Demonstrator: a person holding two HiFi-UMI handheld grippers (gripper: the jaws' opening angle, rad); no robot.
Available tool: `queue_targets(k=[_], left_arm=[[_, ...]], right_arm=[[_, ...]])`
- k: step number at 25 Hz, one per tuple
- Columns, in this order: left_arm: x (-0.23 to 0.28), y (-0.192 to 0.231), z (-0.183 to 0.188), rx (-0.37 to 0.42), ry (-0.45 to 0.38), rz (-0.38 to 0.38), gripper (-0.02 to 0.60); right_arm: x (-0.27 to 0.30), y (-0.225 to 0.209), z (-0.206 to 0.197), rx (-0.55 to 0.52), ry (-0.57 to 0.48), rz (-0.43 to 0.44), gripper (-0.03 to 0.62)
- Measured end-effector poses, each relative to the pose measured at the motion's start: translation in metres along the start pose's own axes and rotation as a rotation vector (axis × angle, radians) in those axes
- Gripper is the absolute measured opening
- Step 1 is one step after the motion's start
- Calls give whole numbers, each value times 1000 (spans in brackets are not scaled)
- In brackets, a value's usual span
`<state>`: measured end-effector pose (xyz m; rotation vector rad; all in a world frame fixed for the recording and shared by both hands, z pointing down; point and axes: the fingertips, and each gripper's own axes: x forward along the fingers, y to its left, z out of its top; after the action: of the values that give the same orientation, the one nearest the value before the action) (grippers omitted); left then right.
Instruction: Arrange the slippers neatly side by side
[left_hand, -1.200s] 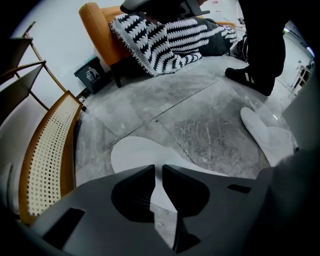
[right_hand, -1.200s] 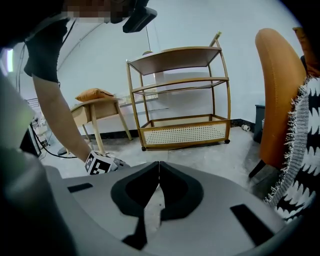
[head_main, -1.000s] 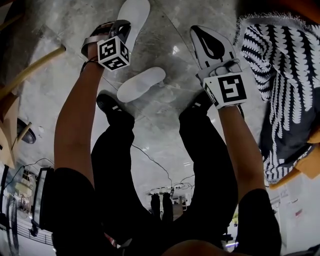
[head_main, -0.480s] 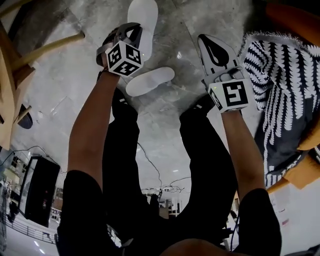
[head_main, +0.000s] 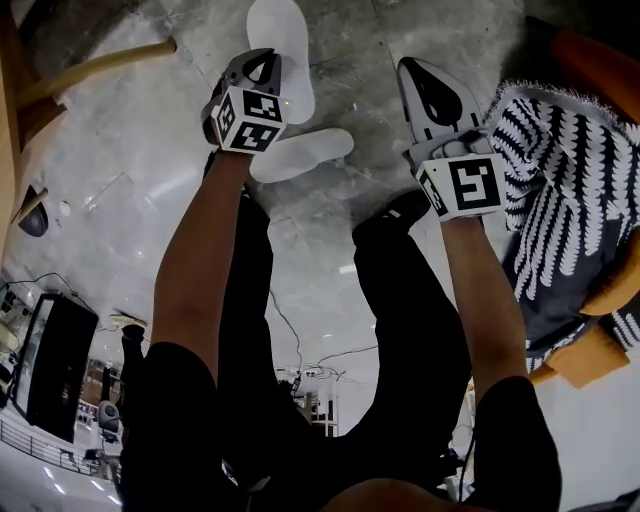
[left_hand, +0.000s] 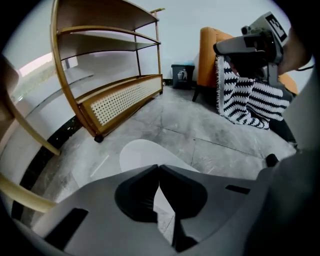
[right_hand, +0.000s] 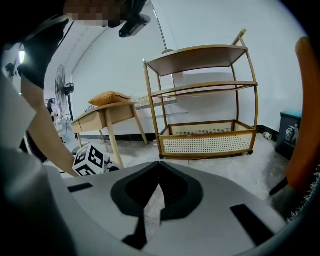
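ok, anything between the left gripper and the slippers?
Nothing visible. The left gripper, shut and empty, hangs over the far slipper. The near slipper lies askew beside it on the floor, so the two are not yet side by side.

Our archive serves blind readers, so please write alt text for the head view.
Two white slippers lie at an angle on a grey floor: the far slipper lengthwise, the near slipper crosswise. The person's left tool hangs shut over them, the right tool, shut too, beside a striped blanket.
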<state>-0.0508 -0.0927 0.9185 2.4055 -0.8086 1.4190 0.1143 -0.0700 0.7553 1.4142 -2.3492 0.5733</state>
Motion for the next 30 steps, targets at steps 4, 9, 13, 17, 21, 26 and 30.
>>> queue_targets(k=[4, 9, 13, 17, 21, 26, 30], left_arm=[[9, -3, -22, -73, 39, 24, 20], [29, -11, -42, -113, 63, 20, 20], [40, -20, -53, -82, 96, 2, 20], [45, -25, -58, -44, 105, -2, 21], [44, -26, -61, -51, 112, -9, 70], [26, -27, -59, -54, 118, -29, 135], [-22, -33, -30, -47, 77, -63, 138]], right_arm=[[4, 2, -6, 4, -3, 0, 31], [8, -3, -19, -5, 7, -1, 31], [8, -7, -25, -2, 9, -10, 31], [4, -7, -28, -6, 16, -14, 31], [0, -8, -26, -8, 15, -21, 31], [-9, -3, -15, -10, 24, -33, 31], [-30, 5, 14, 16, 33, -55, 31]])
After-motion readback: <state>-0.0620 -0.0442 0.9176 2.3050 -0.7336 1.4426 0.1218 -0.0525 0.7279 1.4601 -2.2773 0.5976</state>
